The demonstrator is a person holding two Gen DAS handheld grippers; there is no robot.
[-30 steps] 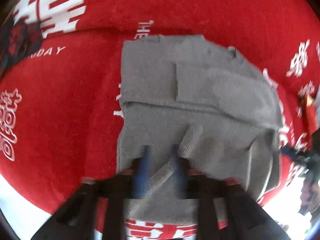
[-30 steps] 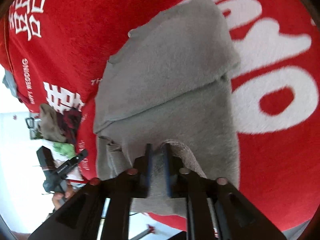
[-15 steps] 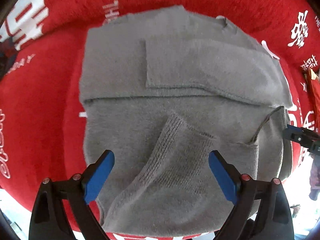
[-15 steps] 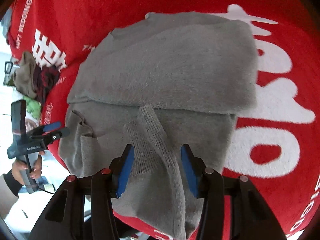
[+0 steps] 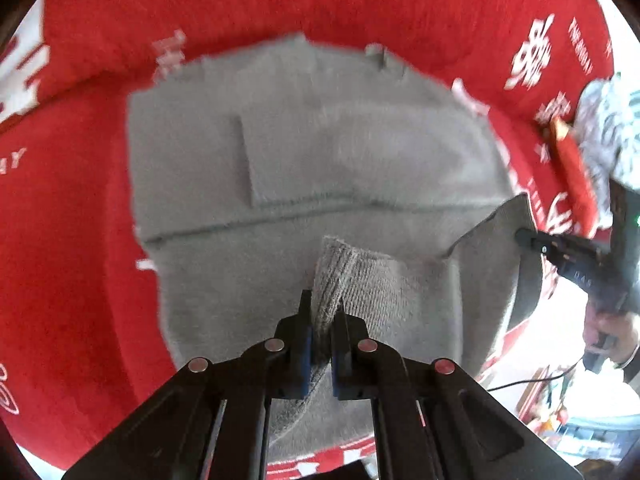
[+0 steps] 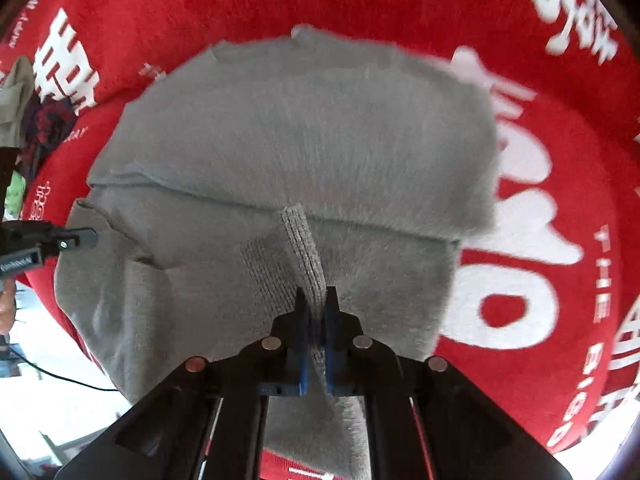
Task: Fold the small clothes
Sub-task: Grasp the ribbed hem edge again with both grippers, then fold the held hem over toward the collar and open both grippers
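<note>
Left wrist view: the left gripper (image 5: 320,316), black tongs with blue pads, has just closed and is clamped on the ribbed cuff (image 5: 340,276) of a fuzzy grey knitted sweater (image 5: 320,152). The sweater lies partly folded on a red plush cloth with white lettering (image 5: 68,240), spreading ahead of the tongs and to both sides, with a folded layer across its far half. Far to the right of the tongs, the right gripper (image 5: 524,236) shows at the sweater's edge, held by a person's hand (image 5: 608,328). Right wrist view: the right gripper (image 6: 316,300) has also just closed, and its blue pads pinch a raised ribbed fold (image 6: 304,248) of the same sweater (image 6: 320,128), which fills the space ahead. Left of these tongs, the left gripper's black tips (image 6: 80,238) reach the sweater's edge over the red cloth (image 6: 540,208).
</note>
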